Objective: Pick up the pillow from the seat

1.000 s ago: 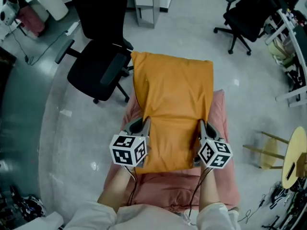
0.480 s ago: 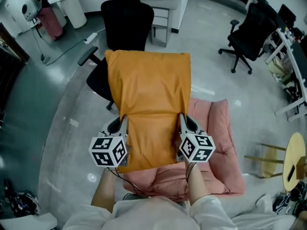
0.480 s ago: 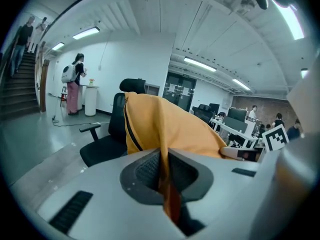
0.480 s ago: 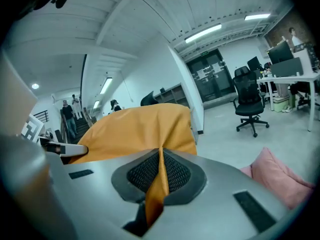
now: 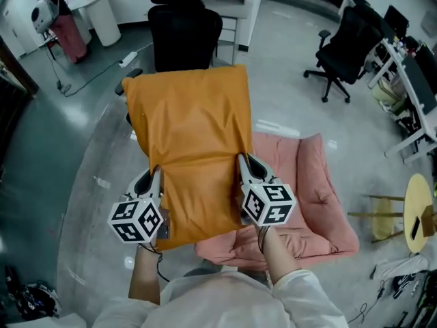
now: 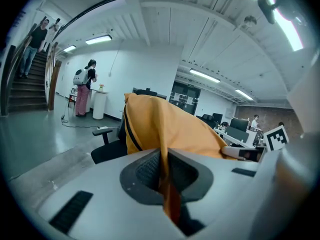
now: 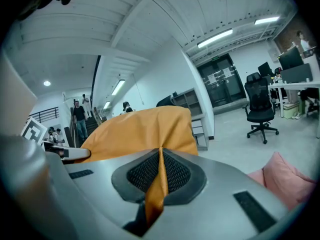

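Observation:
The orange pillow [image 5: 191, 142] hangs in the air, held flat between both grippers, left of and above the pink seat [image 5: 307, 203]. My left gripper [image 5: 154, 175] is shut on the pillow's left edge; orange fabric [image 6: 165, 179] is pinched between its jaws. My right gripper [image 5: 243, 161] is shut on the right edge, with a fold of the pillow [image 7: 159, 176] pressed between its jaws. The pillow's far part covers the black chair behind it.
A black office chair [image 5: 184, 29] stands just behind the pillow, another [image 5: 345, 43] to the right. Desks [image 5: 416, 80] line the right side, a wooden stool [image 5: 410, 217] stands near the seat. People [image 6: 82, 86] stand by a white table at the far left.
Both grippers have carried the pillow up and to the left, off the pink seat, which is now uncovered at the right.

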A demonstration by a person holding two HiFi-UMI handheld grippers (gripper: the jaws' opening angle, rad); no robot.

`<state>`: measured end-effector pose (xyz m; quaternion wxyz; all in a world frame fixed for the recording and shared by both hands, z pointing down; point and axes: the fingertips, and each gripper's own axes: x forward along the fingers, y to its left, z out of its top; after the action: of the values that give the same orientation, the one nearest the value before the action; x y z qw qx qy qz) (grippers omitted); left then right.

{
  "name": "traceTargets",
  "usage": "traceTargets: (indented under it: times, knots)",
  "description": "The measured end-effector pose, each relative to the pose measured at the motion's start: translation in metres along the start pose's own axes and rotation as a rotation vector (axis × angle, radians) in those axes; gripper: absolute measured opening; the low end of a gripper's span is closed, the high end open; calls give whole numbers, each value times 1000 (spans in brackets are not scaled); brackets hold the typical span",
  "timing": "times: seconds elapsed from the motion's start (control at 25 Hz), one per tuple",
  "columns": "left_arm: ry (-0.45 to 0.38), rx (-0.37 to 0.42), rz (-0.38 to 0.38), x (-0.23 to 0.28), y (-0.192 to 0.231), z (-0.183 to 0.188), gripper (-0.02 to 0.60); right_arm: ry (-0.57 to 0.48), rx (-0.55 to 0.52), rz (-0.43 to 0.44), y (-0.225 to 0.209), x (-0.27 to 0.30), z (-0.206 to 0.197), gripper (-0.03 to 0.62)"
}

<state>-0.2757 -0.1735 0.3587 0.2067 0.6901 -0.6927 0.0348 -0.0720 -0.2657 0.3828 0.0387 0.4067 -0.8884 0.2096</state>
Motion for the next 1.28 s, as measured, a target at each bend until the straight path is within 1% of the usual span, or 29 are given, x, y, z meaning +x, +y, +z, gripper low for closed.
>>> traceTargets:
  times: [0.12,0.24,0.36,0.48,0.6,0.8,1.08,1.28]
  knots:
    - [-7,10,-3,-18,1,2,17,-12,1,-1,14,-13,0,37]
    - [-9,10,-7,-32,-6,0,17,-15,5,3,18,-29,-2,37]
    - [-22,24,0,-47,-19,0,17,-21,11,15,18,-46,-2,37]
    - [-59,47,10,-64,-36,7,15,-45,11,27,19,-65,5,37]
    - [-86,56,4,-78,-57,12,15,-76,1,34,15,-86,13,37]
    - [-110,66,0,-83,-84,16,15,-107,-13,30,2,-105,27,37]
    - [-148,78,-13,-88,-101,29,15,-144,-28,28,-3,-118,46,37]
    - [-155,86,-12,-82,-103,32,15,-160,-19,32,-8,-115,49,37]
